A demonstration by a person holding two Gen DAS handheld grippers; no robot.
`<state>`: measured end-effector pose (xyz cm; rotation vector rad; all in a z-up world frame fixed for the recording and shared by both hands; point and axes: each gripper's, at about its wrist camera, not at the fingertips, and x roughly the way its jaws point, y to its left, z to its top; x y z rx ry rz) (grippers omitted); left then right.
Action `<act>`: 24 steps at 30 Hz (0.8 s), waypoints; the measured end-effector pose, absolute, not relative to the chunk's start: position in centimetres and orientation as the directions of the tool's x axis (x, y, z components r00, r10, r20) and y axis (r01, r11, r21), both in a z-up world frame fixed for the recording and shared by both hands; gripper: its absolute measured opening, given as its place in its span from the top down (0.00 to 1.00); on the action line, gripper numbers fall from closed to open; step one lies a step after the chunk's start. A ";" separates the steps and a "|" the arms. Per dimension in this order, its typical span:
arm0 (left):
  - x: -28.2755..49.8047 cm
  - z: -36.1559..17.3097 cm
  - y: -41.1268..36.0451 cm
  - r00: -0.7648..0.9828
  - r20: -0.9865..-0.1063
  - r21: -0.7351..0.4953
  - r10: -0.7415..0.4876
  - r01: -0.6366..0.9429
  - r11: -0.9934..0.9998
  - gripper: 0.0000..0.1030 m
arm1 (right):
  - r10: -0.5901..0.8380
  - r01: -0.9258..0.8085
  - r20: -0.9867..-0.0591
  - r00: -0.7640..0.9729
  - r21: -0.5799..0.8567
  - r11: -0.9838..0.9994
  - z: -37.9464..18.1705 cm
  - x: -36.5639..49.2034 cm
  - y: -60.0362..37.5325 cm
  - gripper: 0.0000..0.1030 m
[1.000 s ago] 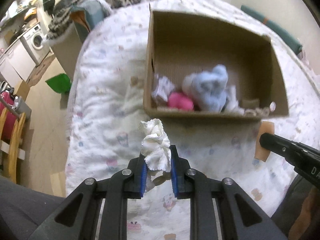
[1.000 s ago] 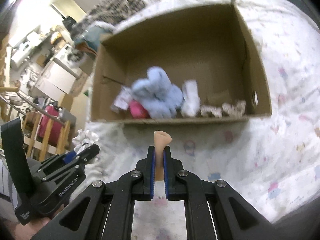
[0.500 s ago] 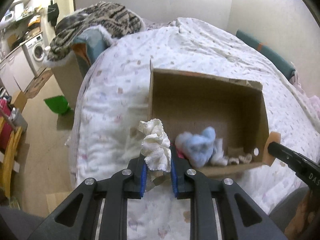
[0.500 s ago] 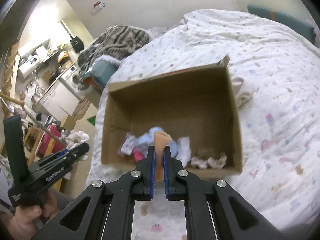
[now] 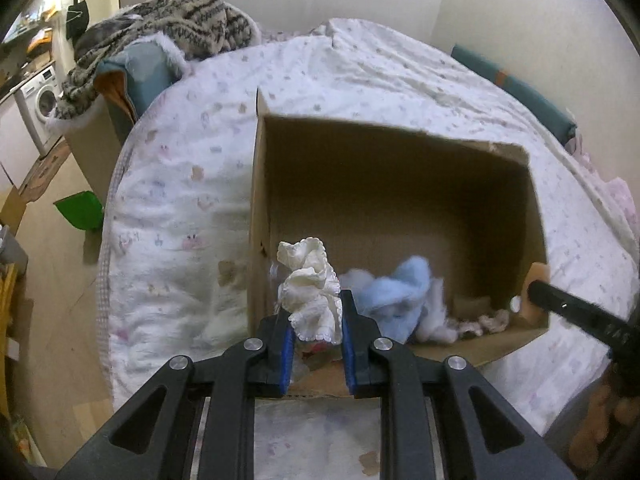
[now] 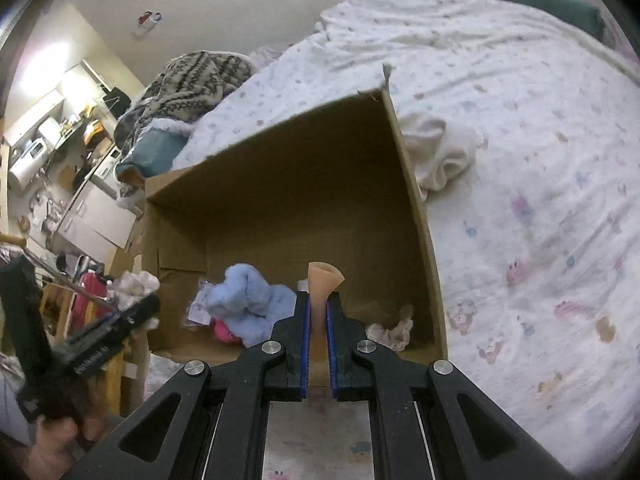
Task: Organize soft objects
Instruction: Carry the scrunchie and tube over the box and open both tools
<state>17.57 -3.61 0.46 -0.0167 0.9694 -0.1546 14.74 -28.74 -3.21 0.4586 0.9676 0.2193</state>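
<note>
Left gripper (image 5: 316, 344) clamps white frilly cloth (image 5: 310, 292), frame centre; right gripper (image 6: 318, 334) pinches beige piece (image 6: 323, 280), possibly sock, before cardboard box (image 6: 280, 184).

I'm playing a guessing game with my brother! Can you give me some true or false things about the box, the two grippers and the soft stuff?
1. The left gripper is shut on a frilly white cloth. True.
2. The brown cardboard box is empty. False: a fluffy light blue soft toy and other soft things lie inside.
3. The right gripper holds a peach-coloured soft piece. True.
4. The box stands on the floor. False: it sits on the white patterned bedspread.
</note>
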 end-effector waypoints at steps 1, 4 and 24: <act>17.7 0.2 -3.6 0.558 -0.818 -0.085 -0.141 0.125 0.989 0.83 | 0.381 0.021 -0.741 0.552 0.469 0.883 -3.3 14.8 -28.7 0.91; 17.7 0.0 -3.8 0.559 -0.817 -0.078 -0.142 0.136 0.988 0.82 | 0.381 0.015 -0.750 0.541 0.462 0.887 -3.6 15.0 -28.3 0.91; 17.3 -1.0 -4.6 0.559 -0.818 -0.063 -0.136 0.148 0.987 0.79 | 0.353 -0.004 -0.810 0.468 0.398 0.917 -5.3 15.4 -26.3 0.91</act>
